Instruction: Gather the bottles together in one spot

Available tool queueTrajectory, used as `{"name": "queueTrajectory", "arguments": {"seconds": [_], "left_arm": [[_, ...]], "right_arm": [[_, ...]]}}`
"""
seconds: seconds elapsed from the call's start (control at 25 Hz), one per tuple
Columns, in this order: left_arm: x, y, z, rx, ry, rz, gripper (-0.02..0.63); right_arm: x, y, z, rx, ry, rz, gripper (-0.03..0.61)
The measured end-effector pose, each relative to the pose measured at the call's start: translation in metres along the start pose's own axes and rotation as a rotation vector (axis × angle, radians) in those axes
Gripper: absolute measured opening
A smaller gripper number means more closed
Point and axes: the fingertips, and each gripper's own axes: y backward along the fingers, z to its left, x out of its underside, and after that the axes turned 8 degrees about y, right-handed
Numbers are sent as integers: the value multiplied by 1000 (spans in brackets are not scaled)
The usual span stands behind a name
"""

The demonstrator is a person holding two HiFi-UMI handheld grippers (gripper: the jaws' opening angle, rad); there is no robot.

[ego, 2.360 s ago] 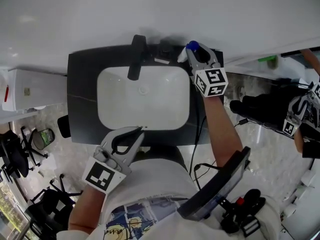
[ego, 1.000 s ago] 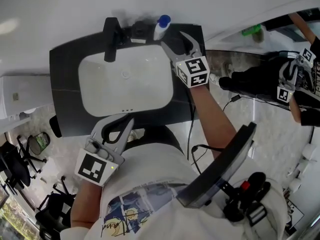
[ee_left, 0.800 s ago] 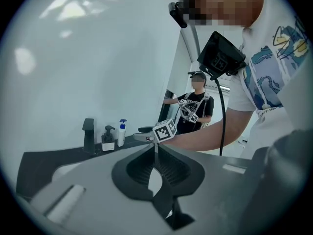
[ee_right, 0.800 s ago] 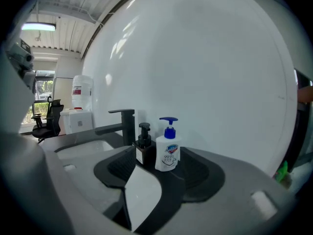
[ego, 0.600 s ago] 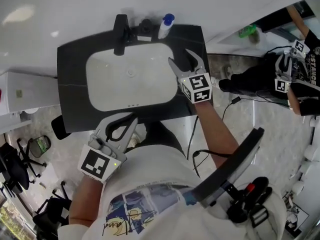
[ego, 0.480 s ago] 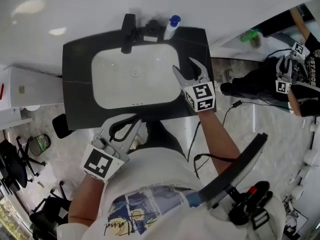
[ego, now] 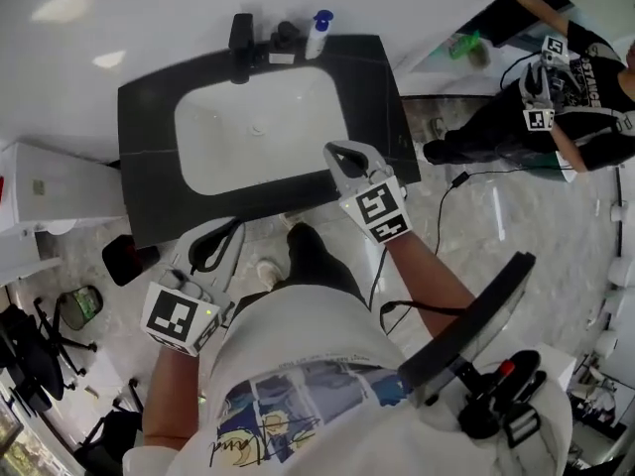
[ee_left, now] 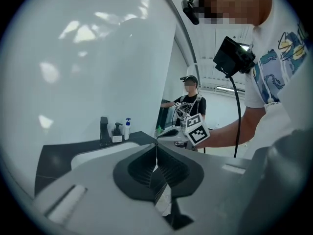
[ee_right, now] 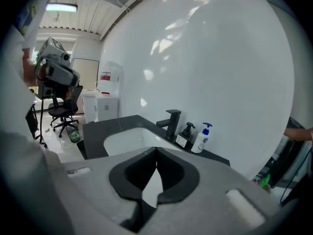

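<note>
While held well apart from every bottle, carried nothing in either gripper. Noted the right gripper [ego: 331, 149] above the near right part of the dark counter [ego: 149, 191], just beside the near right corner of the white basin [ego: 260, 127], with jaws closing to full contact and nothing between them. Found the left gripper [ego: 239, 225] at the near edge of the counter, left of the right gripper, with jaws likewise pressed together and empty.

Located 2 pump bottles upright at the far edge of the counter, behind the basin: a white bottle with a blue pump [ego: 317, 34] on the right and a dark dispenser [ego: 286, 36] just beside it on the left. Could not tell whether these 2 touched. Placed the black faucet [ego: 240, 36] left of the dark dispenser, near it.

Spotted 1 green object [ego: 459, 45] on a pale ledge farther right, off the counter and well apart from the 2 pump bottles; too blurred to identify further. Registered another person [ego: 556, 97] in dark clothing at the far right of the head view, beyond the green object.
</note>
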Motion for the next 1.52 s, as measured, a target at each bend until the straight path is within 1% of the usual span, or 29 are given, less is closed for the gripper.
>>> {"name": "queueTrajectory", "arguments": {"seconds": [0.2, 0.32, 0.6, 0.92, 1.52], "left_arm": [[9, 24, -6, -20, -11, -6, 3], [15, 29, -11, -8, -18, 1, 3], [33, 39, -21, 10, -32, 32, 3], [40, 43, -34, 29, -31, 35, 3], [43, 49, -42, 35, -42, 47, 3]], "right_arm": [[-20, 34, 39, -28, -12, -37, 2], [-30, 46, 56, -35, -11, -55, 2], [-31, 75, 81, -20, 20, -46, 2], [-32, 94, 97, -18, 9, -45, 2], [-56, 105, 113, -51, 17, -83, 2]]}}
